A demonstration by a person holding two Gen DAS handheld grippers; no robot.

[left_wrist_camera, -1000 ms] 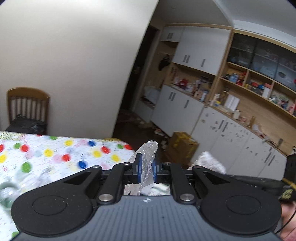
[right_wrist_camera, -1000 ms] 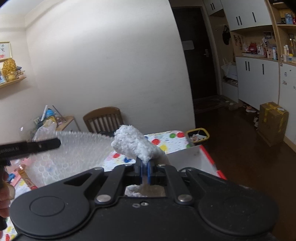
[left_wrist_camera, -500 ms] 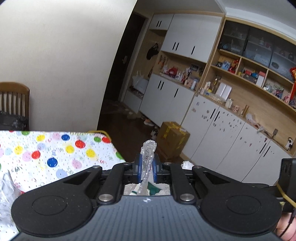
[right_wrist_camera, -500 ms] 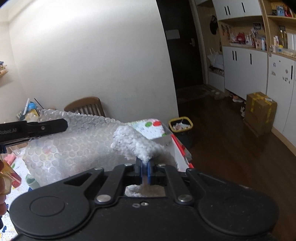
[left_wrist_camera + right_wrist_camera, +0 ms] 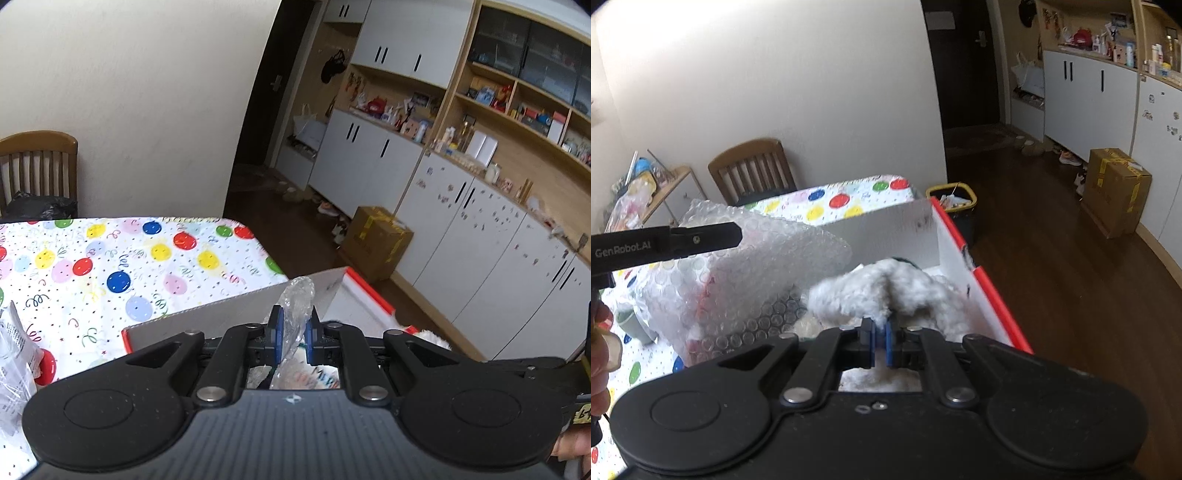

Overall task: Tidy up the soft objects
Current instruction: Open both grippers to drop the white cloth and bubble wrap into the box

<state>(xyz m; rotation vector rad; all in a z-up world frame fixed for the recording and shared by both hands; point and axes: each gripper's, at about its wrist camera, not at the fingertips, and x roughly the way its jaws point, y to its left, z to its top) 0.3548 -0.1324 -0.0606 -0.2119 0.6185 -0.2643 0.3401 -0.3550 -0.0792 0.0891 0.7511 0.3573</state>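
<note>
One white box (image 5: 894,236) with red edges sits at the near corner of the table (image 5: 110,258), whose cloth is printed with coloured balloons; everything below is placed relative to that box.

The left gripper (image 5: 293,334) hangs over the box's near side, its blue pads pinched tight on one sheet of bubble wrap (image 5: 295,299). A crumpled tuft of the wrap sticks up between the pads, and in the right wrist view the rest of the sheet (image 5: 750,266) drapes down across the box's left side, reaching onto the table.

The right gripper (image 5: 881,341) is above the box's opening, its jaws closed almost completely on one white fluffy cloth (image 5: 882,288). The cloth bulges forward beyond the pads and hangs over the inside of the box, near the right wall with the red rim.

Beyond the box, at the table's far side, stands one wooden chair (image 5: 753,170). On the floor just past the box's far corner is one yellow-rimmed bin (image 5: 955,201) filled with scraps. Farther off on the floor, by the white cabinets, rests one cardboard carton (image 5: 1115,188) with yellow tape.
</note>
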